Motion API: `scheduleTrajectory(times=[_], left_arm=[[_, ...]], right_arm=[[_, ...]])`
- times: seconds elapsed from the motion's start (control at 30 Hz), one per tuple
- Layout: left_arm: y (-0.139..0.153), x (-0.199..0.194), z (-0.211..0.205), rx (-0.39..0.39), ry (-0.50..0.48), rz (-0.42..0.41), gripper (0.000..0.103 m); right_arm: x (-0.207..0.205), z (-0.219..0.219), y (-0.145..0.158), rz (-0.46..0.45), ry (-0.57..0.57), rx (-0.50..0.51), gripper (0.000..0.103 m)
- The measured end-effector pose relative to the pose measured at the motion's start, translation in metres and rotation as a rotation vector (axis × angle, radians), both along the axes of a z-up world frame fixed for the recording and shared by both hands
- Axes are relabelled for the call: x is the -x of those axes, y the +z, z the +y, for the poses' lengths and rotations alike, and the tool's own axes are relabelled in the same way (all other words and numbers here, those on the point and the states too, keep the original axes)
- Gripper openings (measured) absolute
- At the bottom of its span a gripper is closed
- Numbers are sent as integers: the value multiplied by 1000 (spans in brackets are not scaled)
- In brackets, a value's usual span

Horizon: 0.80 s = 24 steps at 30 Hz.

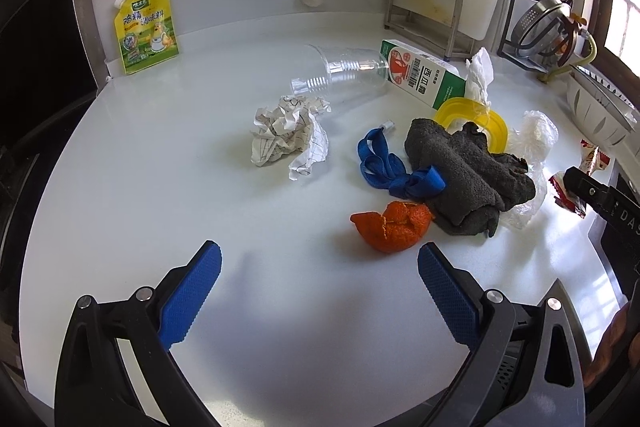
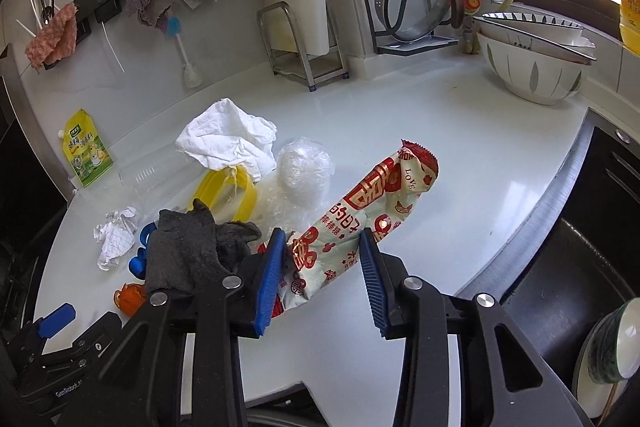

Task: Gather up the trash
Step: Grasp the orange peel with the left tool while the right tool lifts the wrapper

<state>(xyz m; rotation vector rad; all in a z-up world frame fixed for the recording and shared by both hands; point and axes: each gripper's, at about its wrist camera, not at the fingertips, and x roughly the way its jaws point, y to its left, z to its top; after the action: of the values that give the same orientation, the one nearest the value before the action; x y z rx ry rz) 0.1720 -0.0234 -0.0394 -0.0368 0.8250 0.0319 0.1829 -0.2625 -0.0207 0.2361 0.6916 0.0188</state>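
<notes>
The right claw (image 2: 322, 247) has the red-and-white candy wrapper (image 2: 360, 211) sitting right between its blue pads, which flank its lower part; the left pad looks like it's touching the crumpled edge, but the right pad shows a sliver of gap, so honestly I can't tell if it's truly gripping. The wrapper sticks up and away from the claw, tilted, its far end off the white table (image 2: 440, 155). Just left of the wrapper is the grey rag (image 2: 188, 247), with clear crinkled plastic (image 2: 300, 171) and a yellow ring-shaped lid (image 2: 244, 195) beyond it, and a white tissue (image 2: 228, 139) further back. To the right of the wrapper the table is bare up to its metal edge, where a dark sink (image 2: 560, 267) drops off. The left claw (image 1: 320, 263) is spread wide and empty, hovering over bare table, with the orange peel (image 1: 392, 227) just beyond its right pad. From that view the rag (image 1: 460, 171) is behind the peel, a blue strap (image 1: 392, 171) beside it, a crumpled paper ball (image 1: 288, 139) further left with lots of open room around it. Only this view shows the clear plastic cup (image 1: 344, 71) on its side and the green-and-white carton (image 1: 424, 75); the wrapper (image 1: 576, 183) is barely visible at the right edge. The stacked bowls (image 2: 532, 67) and the sink show up properly only from the right side.
</notes>
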Motion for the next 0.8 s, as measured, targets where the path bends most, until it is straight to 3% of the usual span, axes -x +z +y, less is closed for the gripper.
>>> scheduleTrajectory(times=[0.37, 0.6, 0.67, 0.8], left_arm=[[-8, -9, -11, 20, -3, 18, 97], [-14, -24, -23, -14, 5, 38, 95], [-15, -25, -27, -34, -1, 32, 87], [-12, -20, -31, -16, -29, 8, 57]], right_arm=[[19, -17, -5, -27, 5, -58, 37], [22, -21, -7, -33, 12, -90, 37], [22, -21, -8, -36, 15, -94, 37], [23, -20, -8, -44, 20, -95, 37]])
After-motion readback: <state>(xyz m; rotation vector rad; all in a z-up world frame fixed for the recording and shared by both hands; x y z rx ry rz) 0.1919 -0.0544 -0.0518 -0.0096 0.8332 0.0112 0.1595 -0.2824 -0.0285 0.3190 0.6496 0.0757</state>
